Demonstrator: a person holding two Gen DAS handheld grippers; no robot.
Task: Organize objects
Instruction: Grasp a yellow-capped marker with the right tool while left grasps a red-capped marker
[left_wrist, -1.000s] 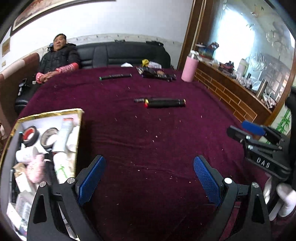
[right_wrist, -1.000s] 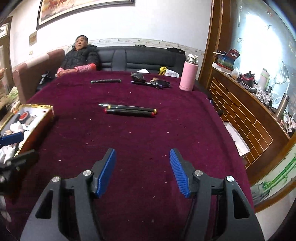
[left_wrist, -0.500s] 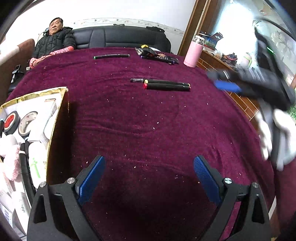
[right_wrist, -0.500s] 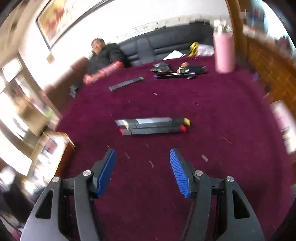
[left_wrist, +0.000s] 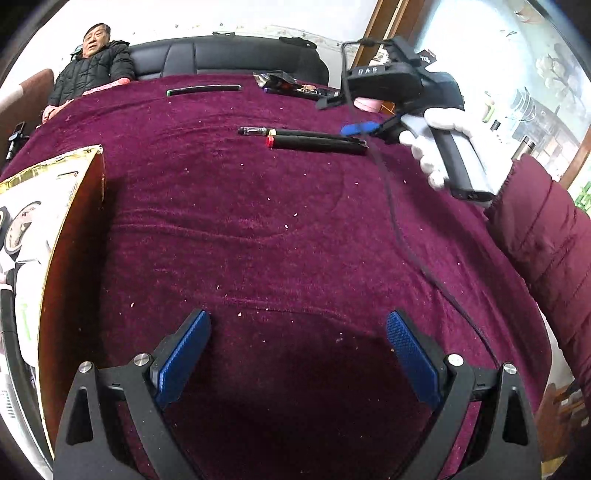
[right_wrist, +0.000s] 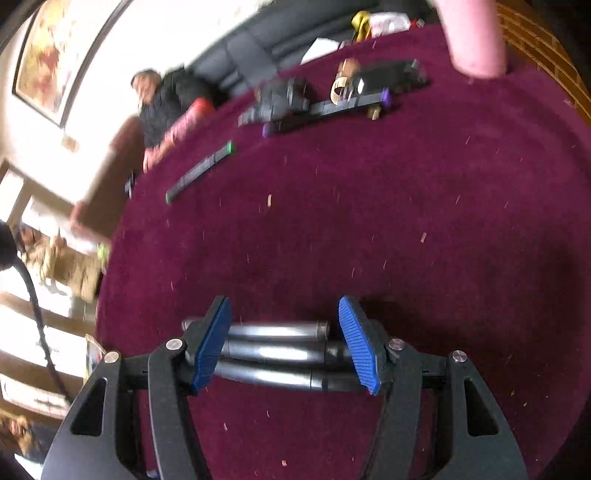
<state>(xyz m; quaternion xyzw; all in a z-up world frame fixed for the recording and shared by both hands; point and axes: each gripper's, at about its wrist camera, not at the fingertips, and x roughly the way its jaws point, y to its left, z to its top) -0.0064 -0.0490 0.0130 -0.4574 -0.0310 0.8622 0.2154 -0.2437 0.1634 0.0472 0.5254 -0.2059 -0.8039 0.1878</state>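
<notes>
Two or three black marker pens (left_wrist: 314, 139) lie side by side mid-table on the maroon cloth (left_wrist: 280, 236). In the right wrist view the pens (right_wrist: 273, 350) lie crosswise between my right gripper's open blue pads (right_wrist: 284, 341), low over them, not clamped. The right gripper (left_wrist: 360, 128) also shows in the left wrist view at the pens' right end, held by a white-gloved hand. My left gripper (left_wrist: 298, 356) is open and empty above bare cloth near the front. A gold-edged box (left_wrist: 70, 206) of small items stands at the left.
A green-tipped black pen (left_wrist: 203, 89) and a dark pile with a purple-capped pen (right_wrist: 325, 107) lie at the far side. A pink flask (right_wrist: 476, 37) stands far right. A seated person (left_wrist: 94, 66) is beyond the table. A black cable (left_wrist: 399, 229) trails over the cloth.
My right gripper has swept forward and down over the pair of pens, which now sit between its pads. My left gripper has tilted a little closer to the cloth.
</notes>
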